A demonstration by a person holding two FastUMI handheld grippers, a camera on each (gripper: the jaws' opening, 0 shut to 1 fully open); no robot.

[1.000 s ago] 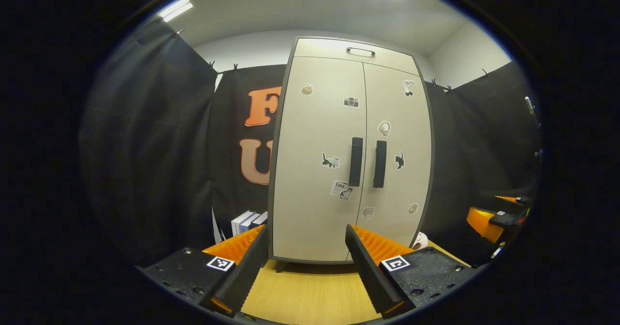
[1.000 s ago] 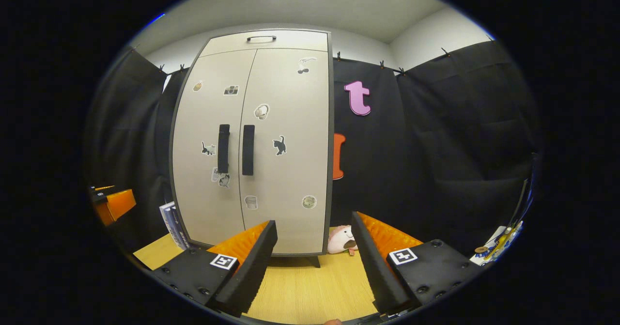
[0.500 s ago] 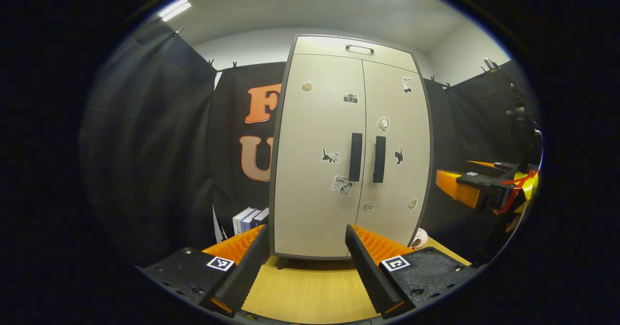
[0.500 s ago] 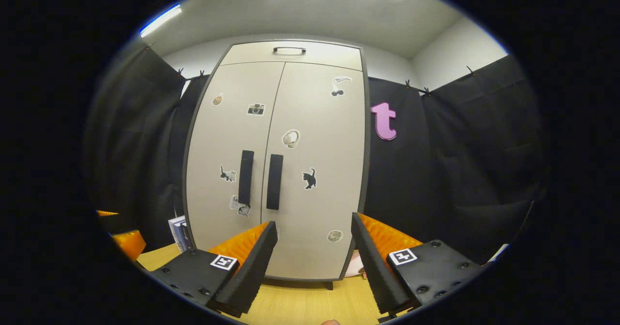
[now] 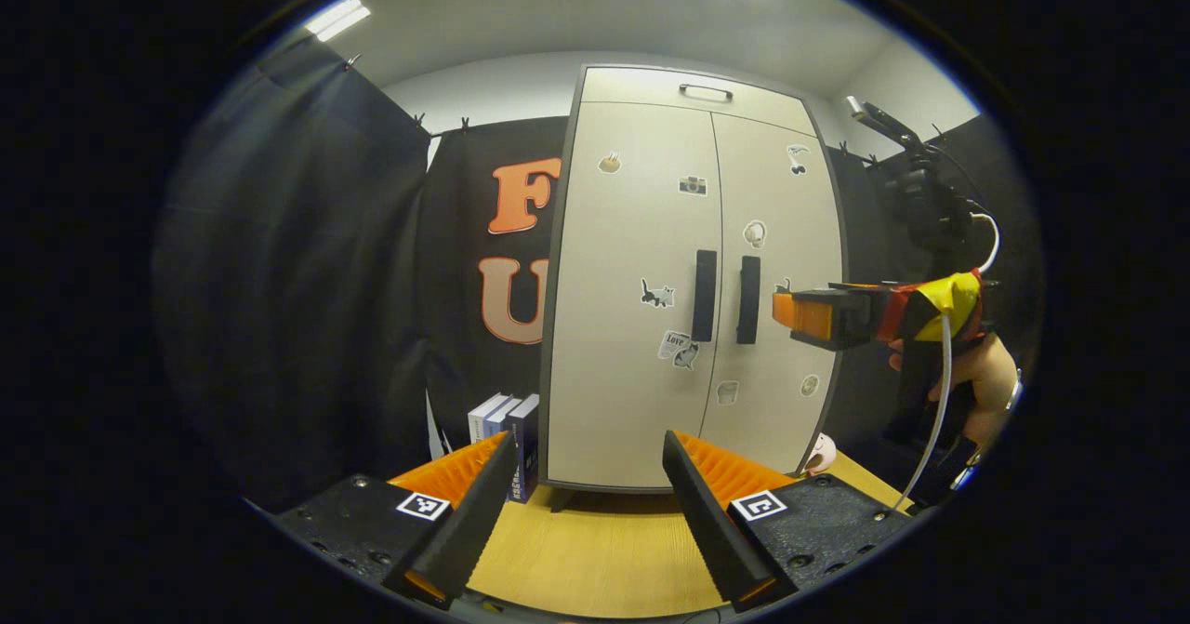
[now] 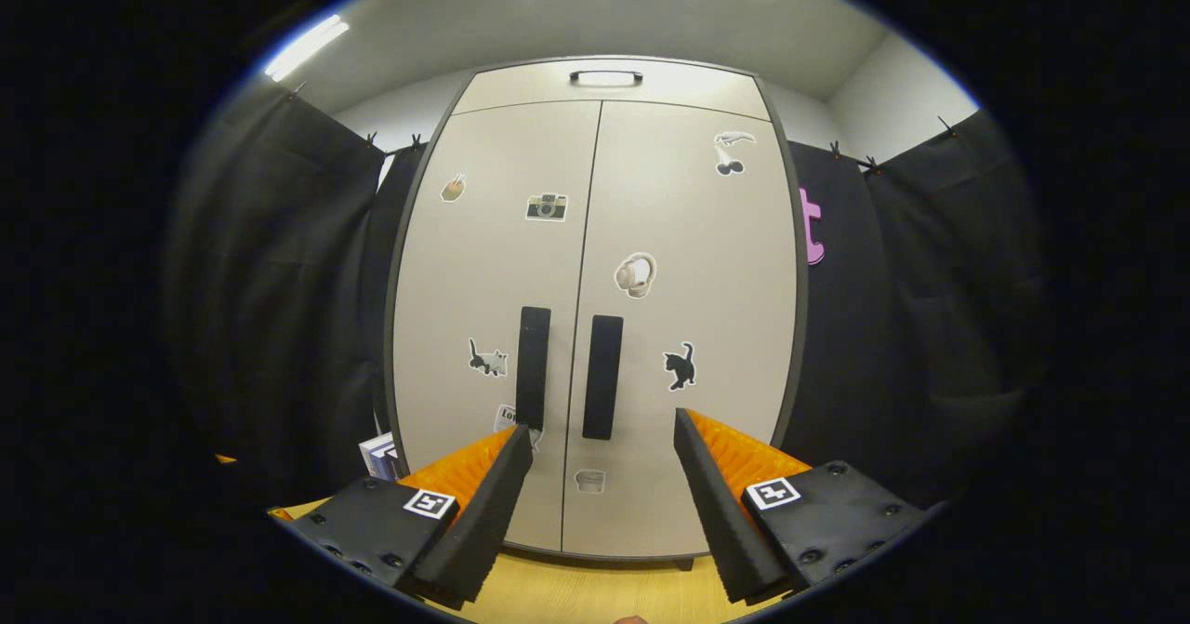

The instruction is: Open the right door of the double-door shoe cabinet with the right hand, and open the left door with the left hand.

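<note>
- Books [image 5: 507,424] stand at about 8 o'clock in the left gripper view, tucked beside the shoe cabinet [image 5: 688,308] on the wooden floor [image 5: 595,550].
- Left gripper [image 5: 586,484]: jaws apart, empty, well back from the cabinet, probably waiting its turn.
- Left door handle [image 5: 705,296] and right door handle [image 6: 602,378] flank the centre seam; both doors are closed.
- Right gripper [image 6: 602,475]: jaws apart, raised towards the right handle at 6 o'clock in its own view, likely lined up to grasp it first.
</note>
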